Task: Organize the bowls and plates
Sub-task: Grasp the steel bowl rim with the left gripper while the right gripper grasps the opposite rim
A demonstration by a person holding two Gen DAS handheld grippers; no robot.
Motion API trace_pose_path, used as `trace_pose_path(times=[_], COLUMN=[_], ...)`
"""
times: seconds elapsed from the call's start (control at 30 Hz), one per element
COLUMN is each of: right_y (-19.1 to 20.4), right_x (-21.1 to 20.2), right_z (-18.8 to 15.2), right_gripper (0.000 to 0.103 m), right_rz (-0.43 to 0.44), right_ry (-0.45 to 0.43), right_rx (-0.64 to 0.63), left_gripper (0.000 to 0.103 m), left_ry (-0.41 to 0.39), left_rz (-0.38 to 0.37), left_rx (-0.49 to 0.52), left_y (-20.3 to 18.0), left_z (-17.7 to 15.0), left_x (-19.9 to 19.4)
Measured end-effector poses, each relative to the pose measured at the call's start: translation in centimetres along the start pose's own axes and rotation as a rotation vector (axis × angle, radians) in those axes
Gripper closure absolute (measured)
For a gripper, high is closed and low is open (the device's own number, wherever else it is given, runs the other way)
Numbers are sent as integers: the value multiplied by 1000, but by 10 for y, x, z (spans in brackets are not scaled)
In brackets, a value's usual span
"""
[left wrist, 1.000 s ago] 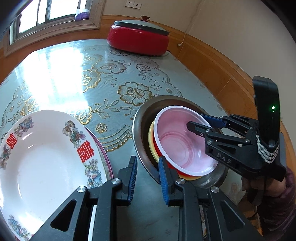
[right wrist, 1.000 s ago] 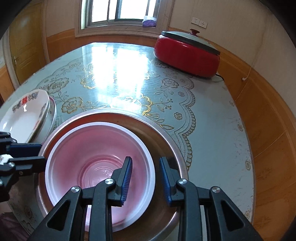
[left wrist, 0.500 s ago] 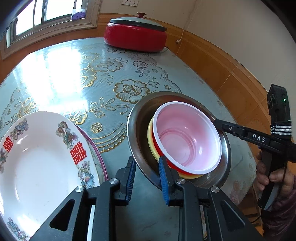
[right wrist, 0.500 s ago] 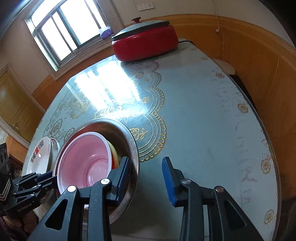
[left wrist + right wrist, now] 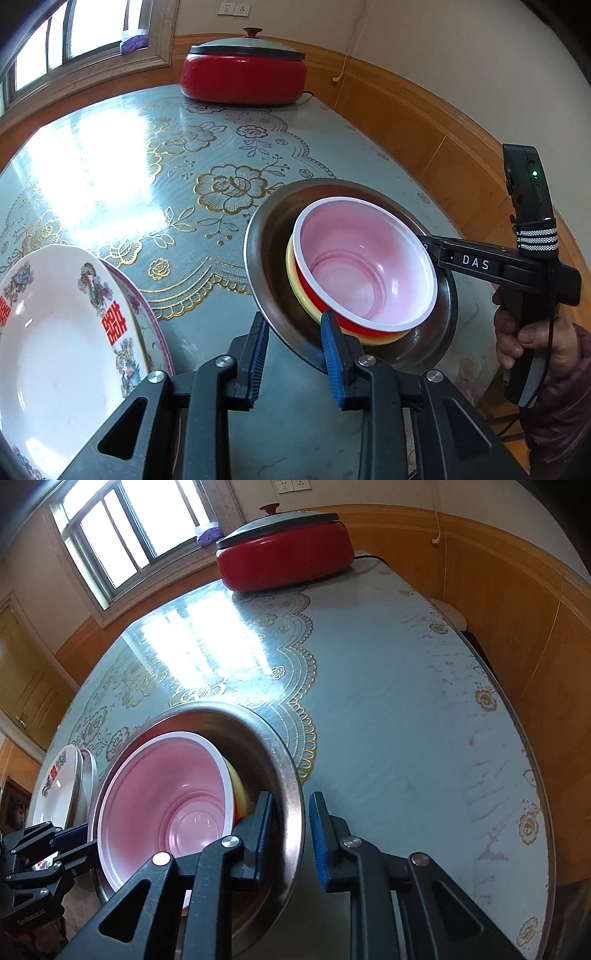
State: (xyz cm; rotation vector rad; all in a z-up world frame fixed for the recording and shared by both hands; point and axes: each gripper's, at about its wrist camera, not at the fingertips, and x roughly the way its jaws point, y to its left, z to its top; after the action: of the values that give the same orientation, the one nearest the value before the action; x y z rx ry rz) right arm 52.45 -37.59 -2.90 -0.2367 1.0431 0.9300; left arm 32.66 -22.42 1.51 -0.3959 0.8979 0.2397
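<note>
On the tabletop (image 5: 110,158), close to its near edge, sat my steel basin (image 5: 269,236), and nested inside it were a yellow bowl (image 5: 291,273), a red one and, on top, the pink plastic bowl (image 5: 365,266). I judged the basin stiff, slick and the heaviest of the lot, with a thin rim as the only sensible place to take it, one side each so it wouldn't tip; the plastic bowls looked light and liable to slide about inside. My left tongs (image 5: 295,354) straddled the near rim, and they had just been opening a little, blue pads not quite pressing the metal. My right tongs (image 5: 291,834) straddled the opposite rim, and they had just been closing, the steel lip between the pads with a sliver of gap showing on the outer side. Beside the basin, to its left, lay the stacked patterned plates (image 5: 55,332), fragile china.
</note>
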Motion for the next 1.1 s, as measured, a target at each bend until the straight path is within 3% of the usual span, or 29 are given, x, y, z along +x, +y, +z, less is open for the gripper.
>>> trace_pose_path(times=[0.37, 0.8, 1.1], right_y=[-22, -27, -20], right_x=[-1, 2, 13], right_z=[0, 1, -5], right_gripper=[79, 79, 79], right_rz=[9, 11, -20], right_ry=[-18, -15, 16], right_rx=[31, 59, 43], left_gripper=[74, 74, 65], left_ry=[-15, -52, -57], left_rz=[36, -5, -31], left_rx=[34, 19, -30], left_y=[-7, 0, 14], left_z=[13, 18, 18], left_x=[14, 24, 17])
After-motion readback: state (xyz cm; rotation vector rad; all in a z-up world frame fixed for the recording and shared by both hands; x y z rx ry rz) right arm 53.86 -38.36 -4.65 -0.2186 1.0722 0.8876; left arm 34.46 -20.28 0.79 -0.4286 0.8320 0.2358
